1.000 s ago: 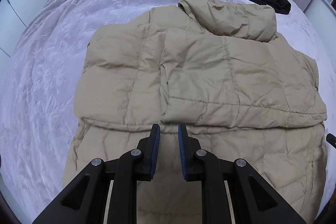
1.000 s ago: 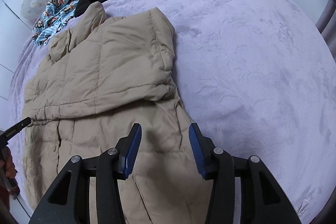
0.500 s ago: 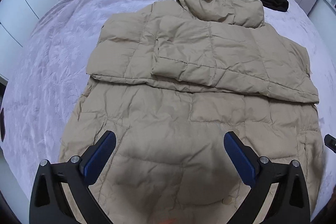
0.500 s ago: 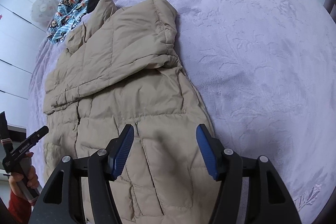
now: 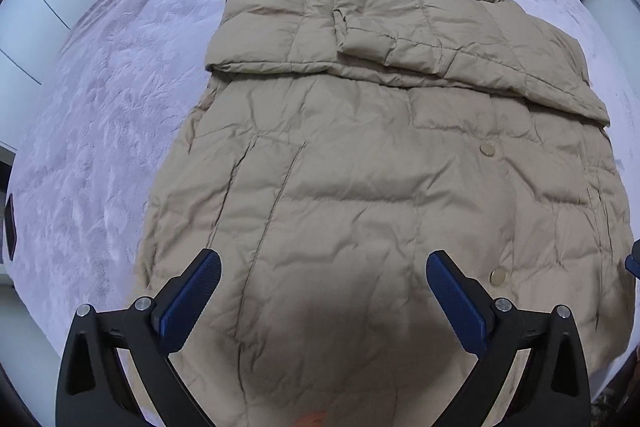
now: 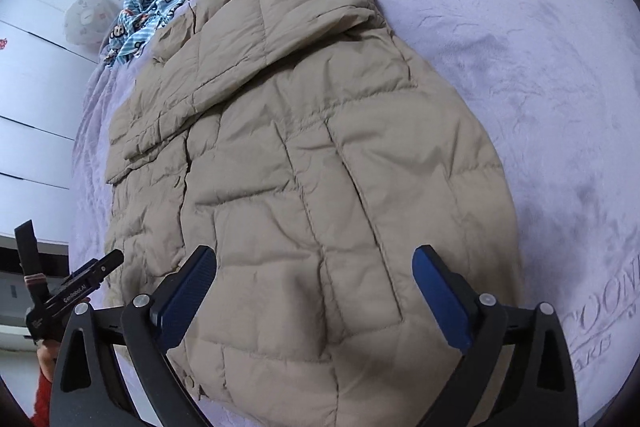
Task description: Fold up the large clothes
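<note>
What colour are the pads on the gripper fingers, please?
Blue pads on black fingers, clearest in the left wrist view.

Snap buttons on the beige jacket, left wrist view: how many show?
2: one snap button mid-front on the jacket, another lower, near the hem. Folded sleeves may hide more.

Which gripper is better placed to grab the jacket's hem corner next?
Right, probably. The right gripper hangs open near the jacket's hem corner; the left gripper is open over mid-panel.
</note>
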Available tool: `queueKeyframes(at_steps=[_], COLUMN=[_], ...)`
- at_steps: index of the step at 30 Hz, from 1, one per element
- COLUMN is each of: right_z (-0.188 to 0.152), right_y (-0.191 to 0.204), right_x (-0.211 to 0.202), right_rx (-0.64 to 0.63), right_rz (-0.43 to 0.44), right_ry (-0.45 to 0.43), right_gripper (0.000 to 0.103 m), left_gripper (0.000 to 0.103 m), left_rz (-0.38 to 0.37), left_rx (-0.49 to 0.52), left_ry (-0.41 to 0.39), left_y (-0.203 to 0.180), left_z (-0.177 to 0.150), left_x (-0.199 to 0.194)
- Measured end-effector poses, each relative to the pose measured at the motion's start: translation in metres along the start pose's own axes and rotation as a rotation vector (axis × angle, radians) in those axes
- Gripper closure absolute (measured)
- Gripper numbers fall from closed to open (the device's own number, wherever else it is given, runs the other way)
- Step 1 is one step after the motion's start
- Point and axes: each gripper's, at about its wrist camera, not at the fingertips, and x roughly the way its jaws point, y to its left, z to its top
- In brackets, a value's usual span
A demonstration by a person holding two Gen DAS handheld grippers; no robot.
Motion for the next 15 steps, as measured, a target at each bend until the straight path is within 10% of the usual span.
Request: queueKeyframes(at_steps=[15], right_z=[-0.094], right_y=[0.009], right_x=[-0.031], right_rx=[0.310], right_rz=[0.165], right_ry=[0.034], right_gripper=[0.000], left_gripper=[0.000], left_rz=[-0.085], left_rx=[-0.020], left_ry=[0.083], left_y=[0.078], left_z=[-0.074], left_x=[-0.025])
